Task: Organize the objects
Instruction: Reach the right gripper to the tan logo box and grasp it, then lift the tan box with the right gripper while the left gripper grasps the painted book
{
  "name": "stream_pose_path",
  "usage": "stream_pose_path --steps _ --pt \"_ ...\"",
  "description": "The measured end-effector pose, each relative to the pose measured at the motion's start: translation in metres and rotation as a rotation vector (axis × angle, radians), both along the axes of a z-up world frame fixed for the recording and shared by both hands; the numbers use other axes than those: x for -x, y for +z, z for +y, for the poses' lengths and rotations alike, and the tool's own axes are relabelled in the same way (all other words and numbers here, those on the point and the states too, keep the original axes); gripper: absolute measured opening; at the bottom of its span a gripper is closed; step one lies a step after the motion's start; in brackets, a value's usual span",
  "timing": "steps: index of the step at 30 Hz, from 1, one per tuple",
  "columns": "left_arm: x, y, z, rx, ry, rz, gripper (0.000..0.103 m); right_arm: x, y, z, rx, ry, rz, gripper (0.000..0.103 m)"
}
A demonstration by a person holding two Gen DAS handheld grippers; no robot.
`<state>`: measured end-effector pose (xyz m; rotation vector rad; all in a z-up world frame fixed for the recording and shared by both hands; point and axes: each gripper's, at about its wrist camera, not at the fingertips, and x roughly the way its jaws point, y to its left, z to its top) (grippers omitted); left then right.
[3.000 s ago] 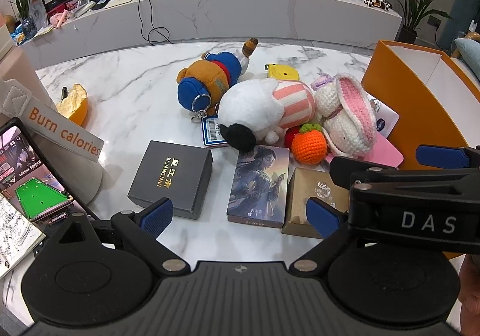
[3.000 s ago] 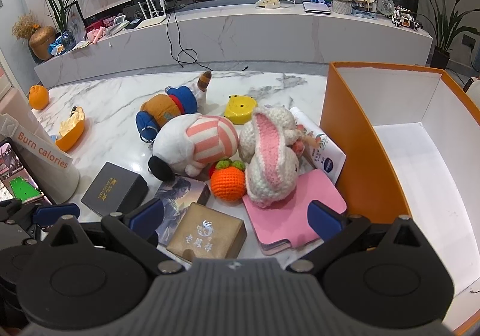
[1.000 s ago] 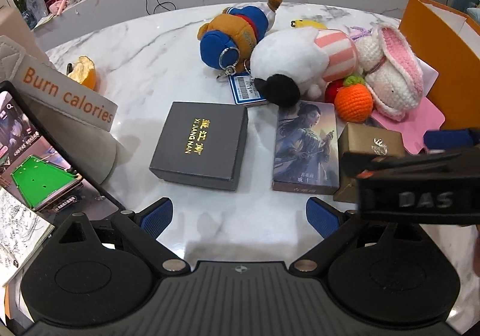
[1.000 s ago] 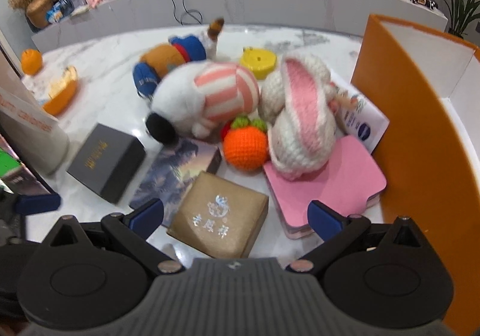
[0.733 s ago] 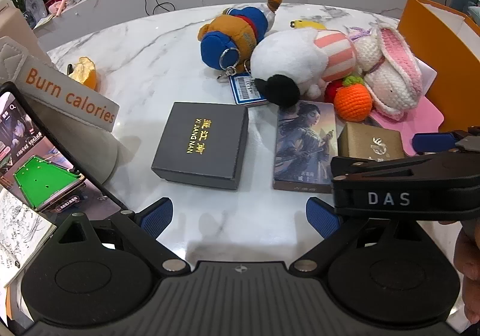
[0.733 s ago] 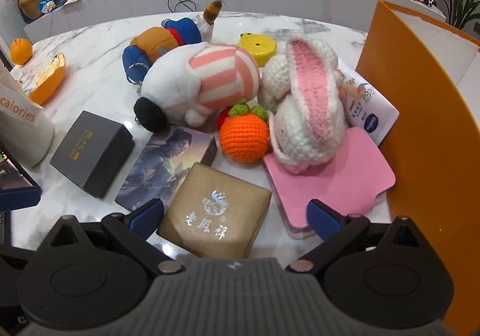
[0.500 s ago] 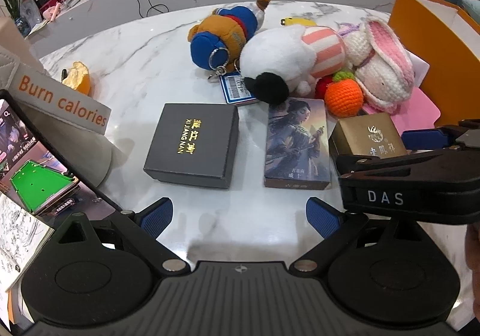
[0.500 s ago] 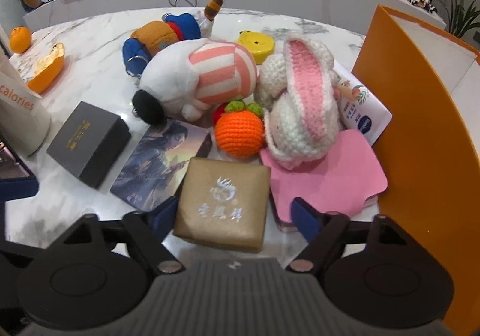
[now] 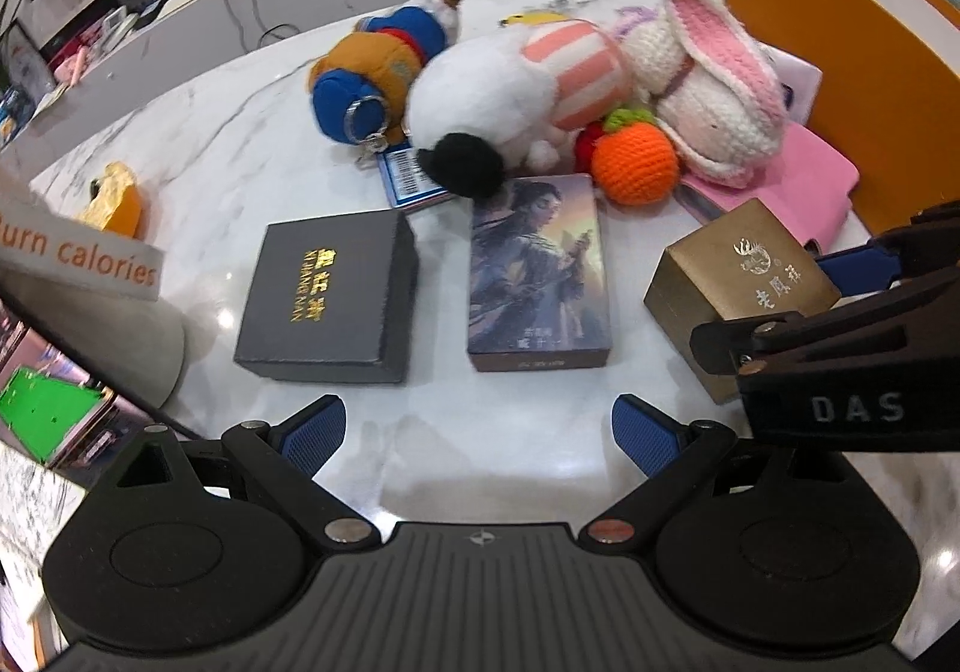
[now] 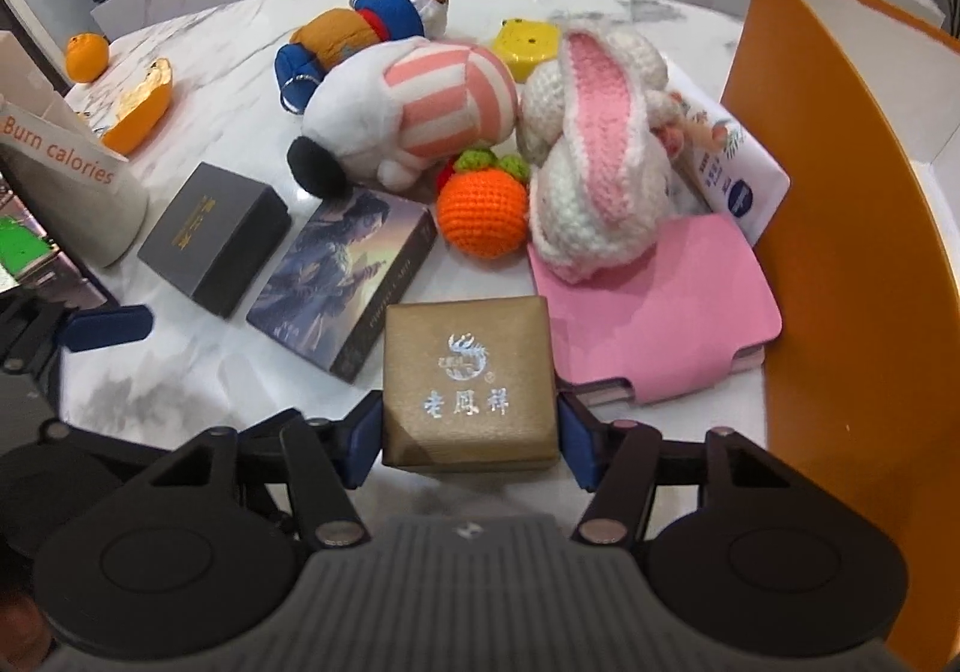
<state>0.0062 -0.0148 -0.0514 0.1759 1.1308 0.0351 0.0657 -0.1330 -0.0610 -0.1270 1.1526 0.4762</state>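
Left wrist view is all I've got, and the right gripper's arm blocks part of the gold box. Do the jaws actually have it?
Observer: Yes. The right gripper has just been closing its jaws, and both pads now press the sides of the gold box.
Operator: What's next to the box on its hidden side?
Observer: The pink wallet lies close beside it, by the right-hand pad; I can't tell whether they touch.
Operator: Any fruit besides the peel?
Observer: A whole orange sits past the peel, near the table's far left edge.
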Motion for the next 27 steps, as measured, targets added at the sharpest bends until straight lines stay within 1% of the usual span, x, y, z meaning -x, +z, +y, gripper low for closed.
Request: stream_pose_path --steps 2,4,7,10,12,15,20,21,23,27 --pt "0.000 -0.001 -0.005 -0.017 -0.042 0.004 0.103 0.002 0.002 -0.004 -0.003 0.007 0.018 0.062" --pt "0.000 -0.003 -0.011 -0.044 -0.109 0.019 0.103 0.004 0.003 -0.008 -0.005 0.018 0.032 0.062" --pt "0.002 -0.005 -0.015 -0.052 -0.181 0.037 0.103 0.007 0.008 -0.017 -0.023 0.023 0.035 0.061" --pt "0.003 -0.010 -0.013 -0.071 -0.207 0.056 0.103 0.010 0.014 -0.025 -0.029 0.032 0.033 0.061" --pt "0.001 -0.013 -0.008 -0.079 -0.192 0.078 0.103 0.013 0.015 -0.027 -0.006 0.049 0.020 0.061" --pt "-0.003 -0.012 0.004 -0.045 -0.148 0.084 0.103 0.019 0.012 -0.031 0.017 0.073 0.018 0.061" --pt "-0.011 -0.001 0.006 0.050 -0.108 0.021 0.103 0.026 0.004 -0.034 0.050 0.115 0.025 0.061" --pt "-0.014 -0.001 0.006 0.081 -0.090 0.012 0.103 0.027 0.003 -0.035 0.055 0.119 0.026 0.061" --pt "-0.022 -0.002 0.006 0.119 -0.053 0.000 0.103 0.029 0.001 -0.034 0.063 0.123 0.026 0.061" --pt "-0.031 -0.006 0.010 0.160 0.010 -0.038 0.103 0.033 -0.003 -0.031 0.075 0.137 0.003 0.061"
